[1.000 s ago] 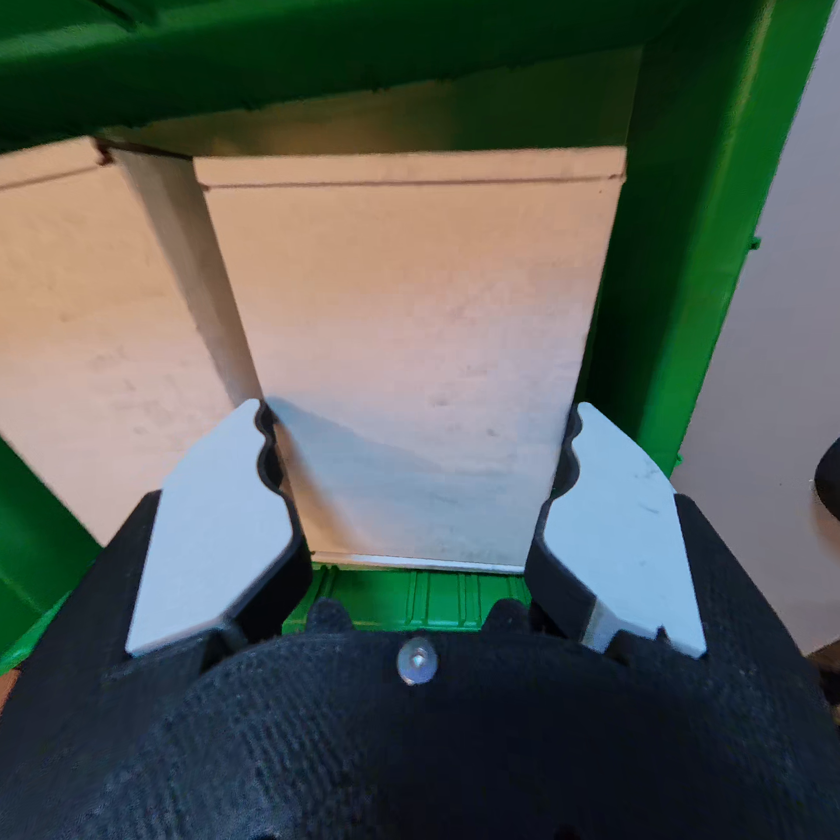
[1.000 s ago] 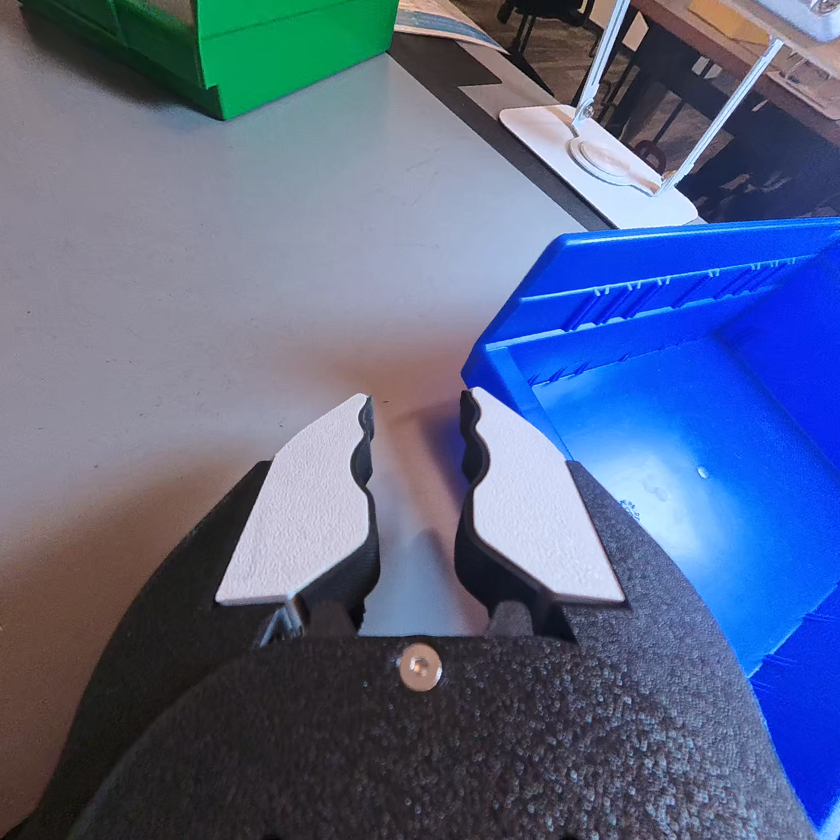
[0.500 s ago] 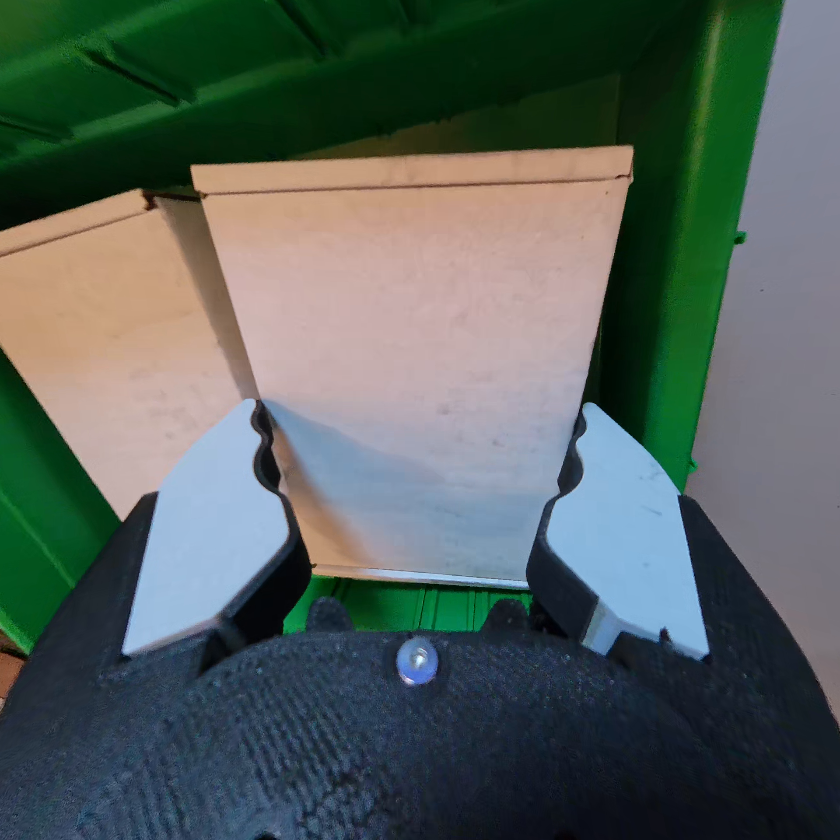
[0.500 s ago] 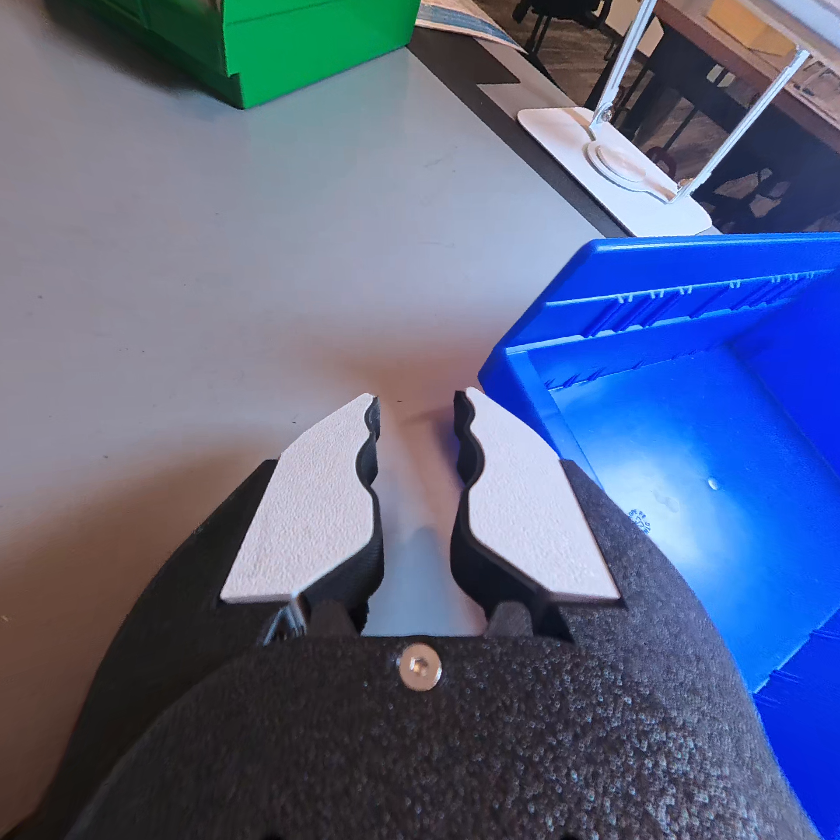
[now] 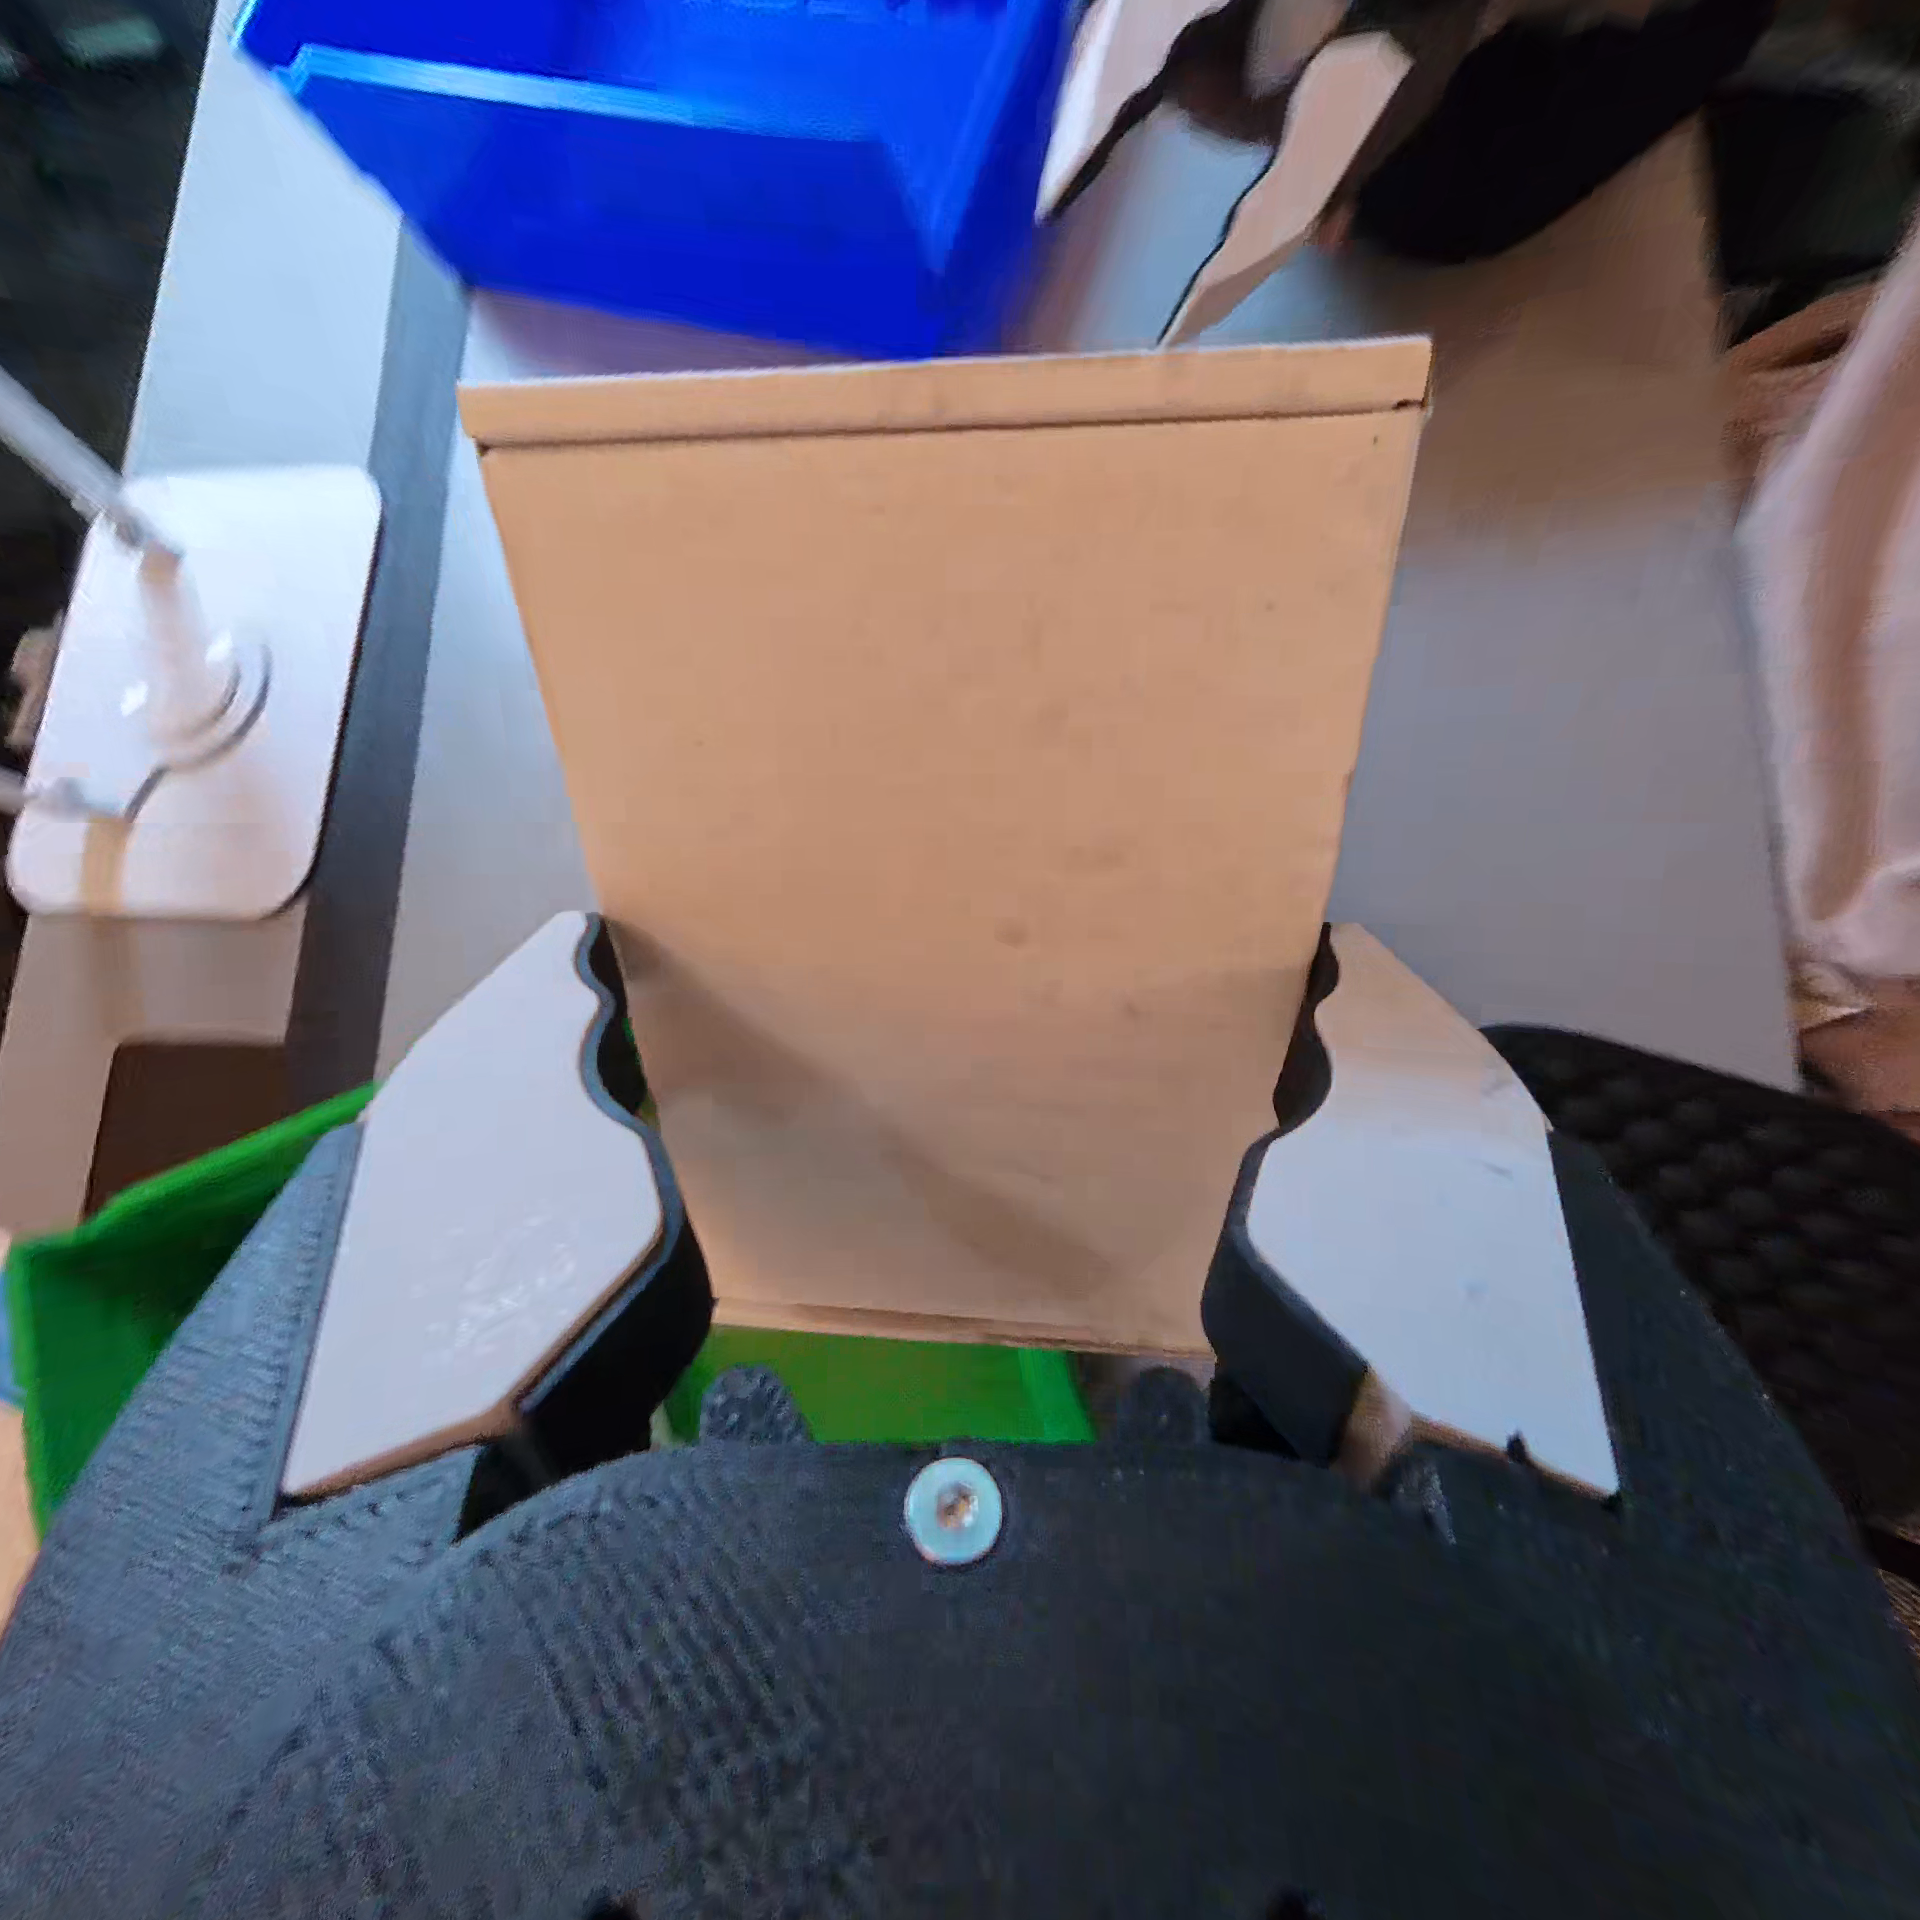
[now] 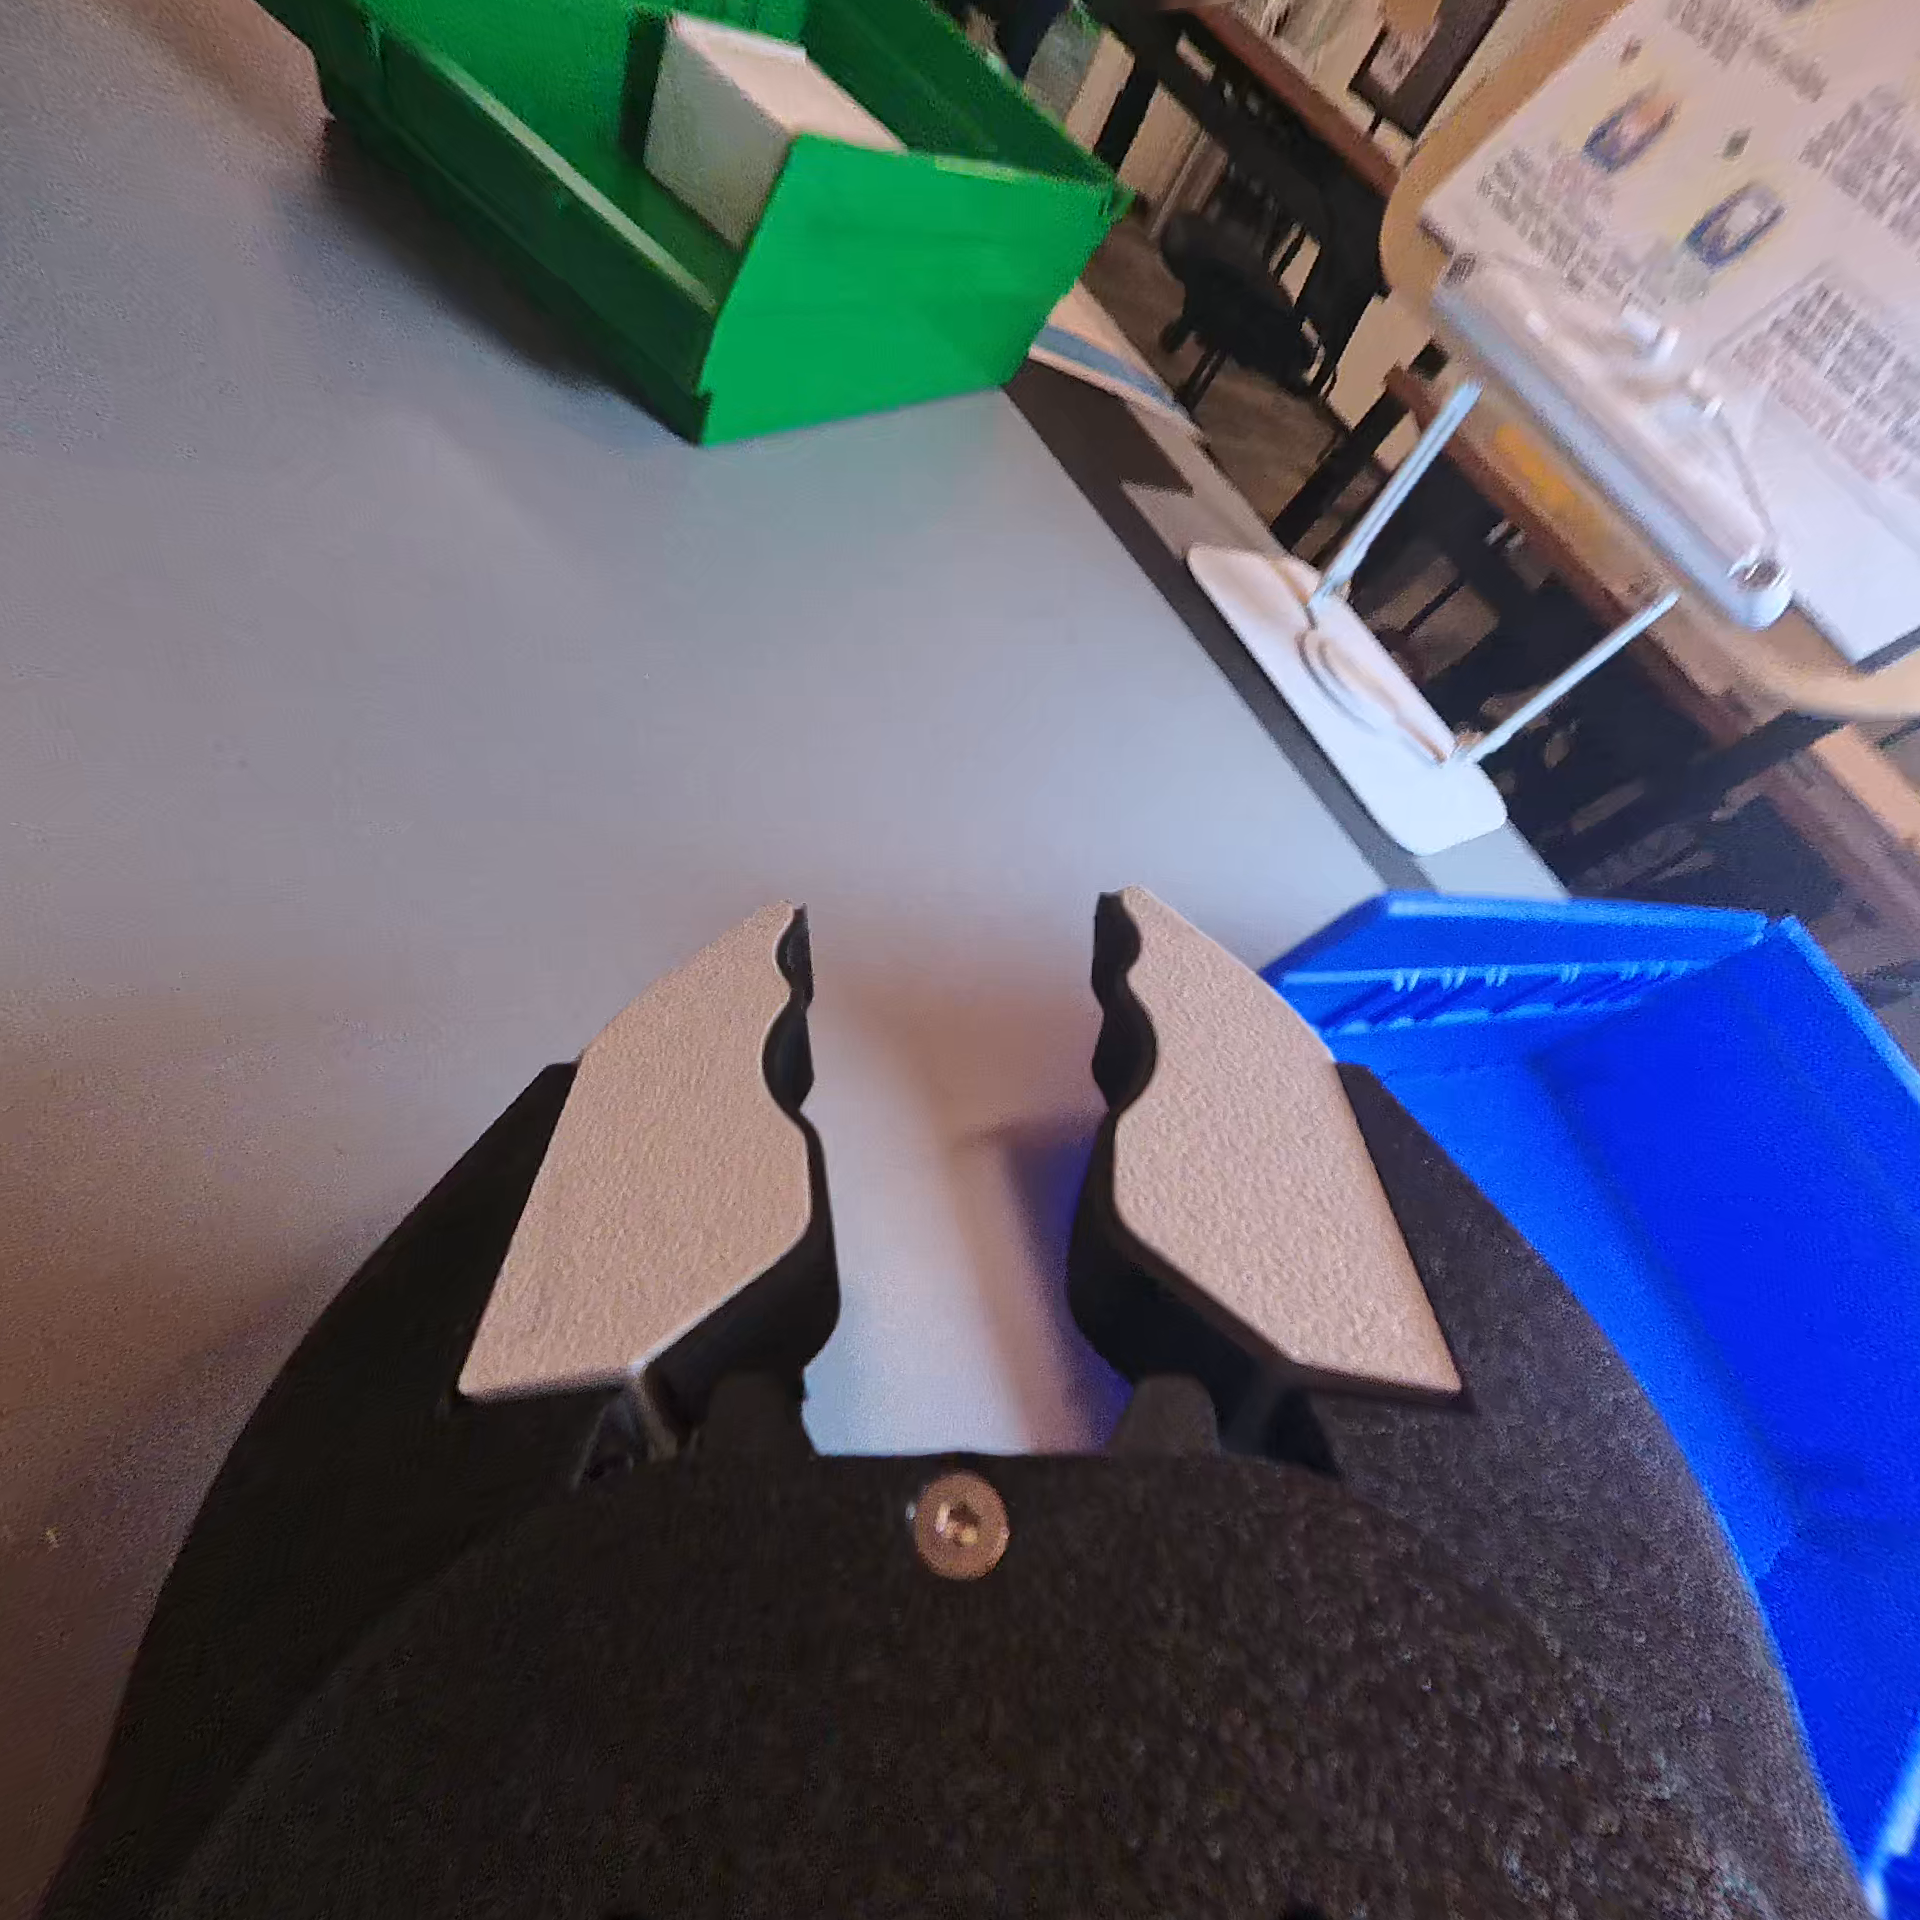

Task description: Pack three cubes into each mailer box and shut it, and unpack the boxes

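Observation:
My left gripper (image 5: 961, 940) is shut on a closed brown cardboard mailer box (image 5: 956, 748) and holds it in the air above the grey table (image 5: 1538, 623). The right gripper (image 5: 1174, 208) shows blurred beyond the box in the left wrist view. In its own view my right gripper (image 6: 951, 920) is open and empty, low over the table (image 6: 468, 727), just left of the blue bin (image 6: 1683, 1143). A second mailer box (image 6: 743, 156) stands in the green bin (image 6: 894, 281) at the far end. No cubes are in view.
The blue bin (image 5: 665, 166) lies ahead of the held box; its visible inside looks empty. A corner of the green bin (image 5: 135, 1288) is below left. A white stand base (image 6: 1351, 707) sits off the table's right edge. A person's light sleeve (image 5: 1849, 665) is at the right. Some 30 cm of space lies between my two pairs of fingers.
My left gripper has lifted the mailer box out of the green bin and swung it toward the blue bin. My right gripper has opened wider and tilted up.

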Tool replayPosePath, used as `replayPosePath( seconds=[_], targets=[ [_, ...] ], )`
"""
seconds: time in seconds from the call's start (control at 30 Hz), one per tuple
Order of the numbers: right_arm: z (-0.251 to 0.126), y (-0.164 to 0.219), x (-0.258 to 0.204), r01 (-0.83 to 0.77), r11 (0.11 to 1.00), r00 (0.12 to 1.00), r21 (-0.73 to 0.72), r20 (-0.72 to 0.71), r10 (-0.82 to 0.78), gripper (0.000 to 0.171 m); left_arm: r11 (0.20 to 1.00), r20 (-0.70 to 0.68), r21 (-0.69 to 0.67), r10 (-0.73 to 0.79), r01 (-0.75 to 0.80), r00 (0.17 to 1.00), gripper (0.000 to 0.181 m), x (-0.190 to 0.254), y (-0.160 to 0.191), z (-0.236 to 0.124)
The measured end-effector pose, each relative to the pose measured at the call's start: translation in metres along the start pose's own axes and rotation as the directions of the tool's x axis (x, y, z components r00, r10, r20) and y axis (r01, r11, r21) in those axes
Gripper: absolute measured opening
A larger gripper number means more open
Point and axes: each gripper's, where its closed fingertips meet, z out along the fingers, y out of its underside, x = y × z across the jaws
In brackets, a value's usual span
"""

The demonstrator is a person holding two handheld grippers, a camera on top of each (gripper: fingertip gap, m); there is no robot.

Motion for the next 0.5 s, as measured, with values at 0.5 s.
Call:
replayPosePath(
  seconds=[0.5],
  targets=[
    [-0.02, -0.101, -0.046, 0.526, 0.833, 0.847, 0.169, -0.018, -0.531, 0.085, 0.958, -0.523, -0.224, 0.038, -0.18, 0.852, 0.122, 0.107, -0.045, 0.116]
  ],
)
